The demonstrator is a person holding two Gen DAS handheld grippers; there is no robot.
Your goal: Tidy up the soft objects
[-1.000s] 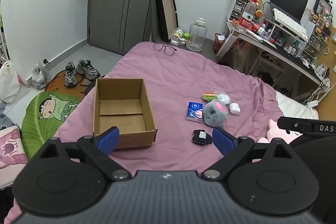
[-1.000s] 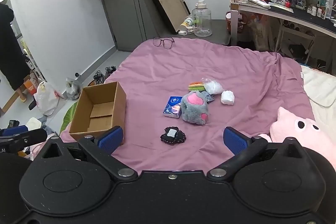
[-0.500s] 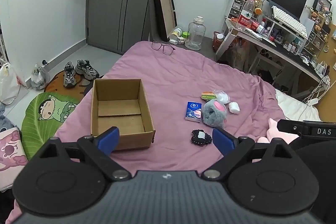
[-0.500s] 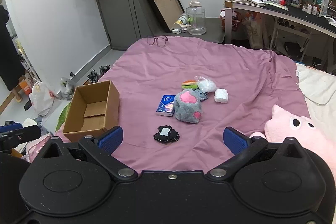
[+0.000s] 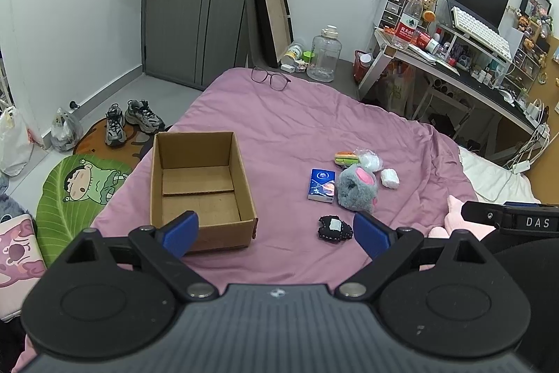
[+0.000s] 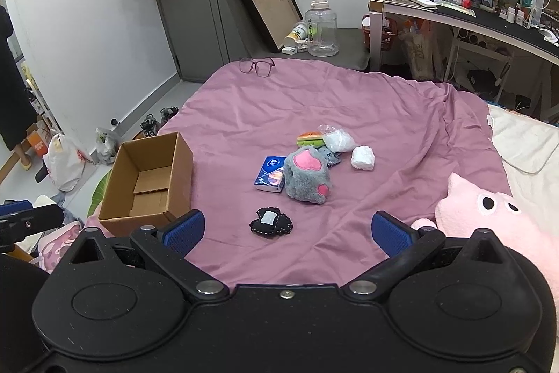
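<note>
Both grippers held above the near edge of the bed (image 5: 297, 114), fingers spread wide, nothing between them — left gripper (image 5: 276, 229), right gripper (image 6: 286, 229).

Cardboard box (image 5: 199, 184) open and empty, flaps folded flat inside, on the bed's left side. Well apart to its right, a cluster of soft things on the rumpled purple cover: grey furry paw plush (image 6: 307, 177) with pink pads, touching a blue tissue pack (image 6: 270, 178); small striped plush (image 6: 309, 138); crinkled clear bag of white stuff (image 6: 338, 140); white wad (image 6: 363, 158). Nearer the grippers, a flat black piece with a pale patch (image 6: 270, 222).

Left view only: sneakers (image 5: 134, 119) and a green cartoon mat (image 5: 77, 187) on the floor. Right view only: face of a pink plush pig (image 6: 496, 219) at the bed's right edge — just a pink corner in the left view.

Glasses (image 5: 270, 80) at the far edge of the bed.
</note>
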